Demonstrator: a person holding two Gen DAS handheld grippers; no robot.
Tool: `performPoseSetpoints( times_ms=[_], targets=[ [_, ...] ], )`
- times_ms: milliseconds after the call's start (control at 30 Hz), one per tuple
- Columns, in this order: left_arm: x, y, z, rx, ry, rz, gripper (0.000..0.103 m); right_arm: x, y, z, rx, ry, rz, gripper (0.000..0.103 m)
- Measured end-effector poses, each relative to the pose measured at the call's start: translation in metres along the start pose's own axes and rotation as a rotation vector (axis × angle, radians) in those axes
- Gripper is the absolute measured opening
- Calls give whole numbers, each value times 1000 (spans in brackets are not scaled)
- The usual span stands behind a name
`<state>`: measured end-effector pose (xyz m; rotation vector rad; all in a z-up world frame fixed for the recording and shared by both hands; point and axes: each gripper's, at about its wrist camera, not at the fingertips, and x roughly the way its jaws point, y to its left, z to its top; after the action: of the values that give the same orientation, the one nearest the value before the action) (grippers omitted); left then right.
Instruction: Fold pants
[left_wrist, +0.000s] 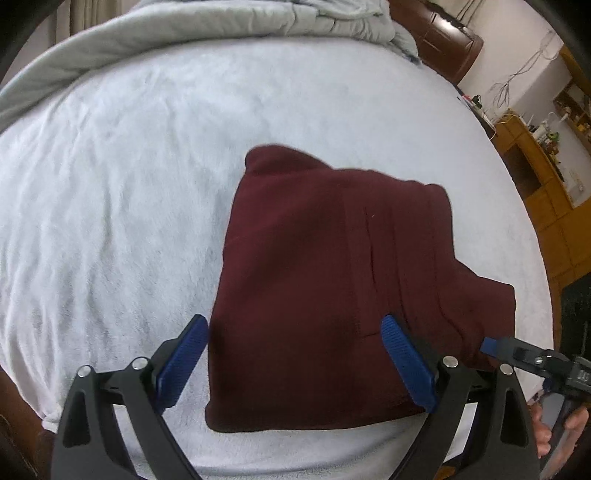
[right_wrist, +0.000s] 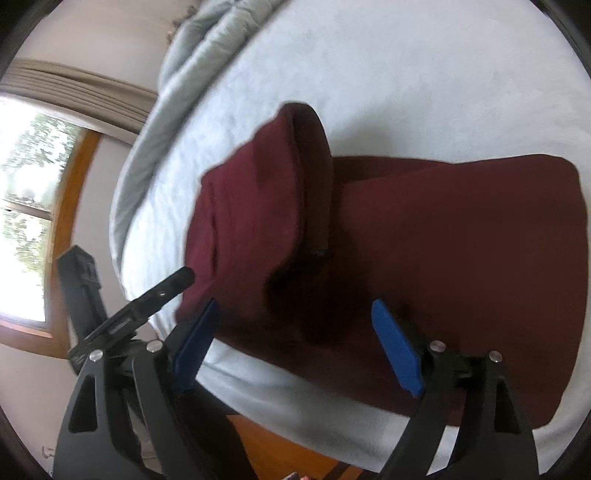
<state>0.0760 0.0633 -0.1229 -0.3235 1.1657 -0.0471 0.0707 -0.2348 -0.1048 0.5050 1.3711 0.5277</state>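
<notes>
Dark maroon pants (left_wrist: 332, 266) lie folded into a thick rectangle on the white bed sheet (left_wrist: 110, 221). My left gripper (left_wrist: 295, 321) is open over the near left part of the stack, and its blue pads (left_wrist: 184, 358) grip nothing. The right gripper's blue fingertip (left_wrist: 489, 345) shows at the stack's right edge, with a hand (left_wrist: 554, 428) behind it. In the right wrist view the pants (right_wrist: 443, 258) show a bulging top fold (right_wrist: 258, 199). My right gripper (right_wrist: 295, 306) is open above their near edge with nothing pinched. The left gripper's black finger (right_wrist: 173, 284) points at the fold.
A grey quilt (left_wrist: 184, 33) is bunched along the far side of the bed. Dark wooden furniture (left_wrist: 443, 40) and yellow cabinets (left_wrist: 535, 177) stand beyond the right edge. A window (right_wrist: 26, 221) and wooden floor (right_wrist: 266, 443) lie past the bed's near edge.
</notes>
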Motion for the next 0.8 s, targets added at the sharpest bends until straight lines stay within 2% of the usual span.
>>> performPoseSetpoints(
  times_ms=[67, 167, 267, 333, 400, 433, 500, 600, 700, 800],
  targets=[
    [4, 3, -1, -8, 8, -4, 94, 13, 0, 3, 6, 28, -40, 84],
    [9, 8, 0, -14, 20, -11, 94, 21, -1, 5, 14, 28, -33, 87],
    [11, 14, 2, -28, 31, -12, 94, 26, 3, 8, -10, 38, -21, 82],
    [11, 15, 2, -38, 37, -14, 94, 31, 6, 9, -19, 52, 37, 55],
    [12, 18, 3, -40, 44, -13, 94, 35, 6, 11, 5, 67, 75, 47],
    [13, 18, 3, -39, 47, -10, 95, 36, 7, 11, -1, 66, 82, 37],
    [13, 20, 4, -43, 51, -12, 95, 29, 11, 9, -23, 47, 117, 27],
    [13, 24, 9, -58, 55, -21, 95, 16, 19, 7, -65, 20, 127, 22],
    [6, 24, 9, -73, 42, -48, 95, -9, 24, 5, -81, -21, 179, 21],
    [-2, 19, 11, -73, 22, -74, 95, -42, 30, 1, -119, -73, 170, 21]
  ],
)
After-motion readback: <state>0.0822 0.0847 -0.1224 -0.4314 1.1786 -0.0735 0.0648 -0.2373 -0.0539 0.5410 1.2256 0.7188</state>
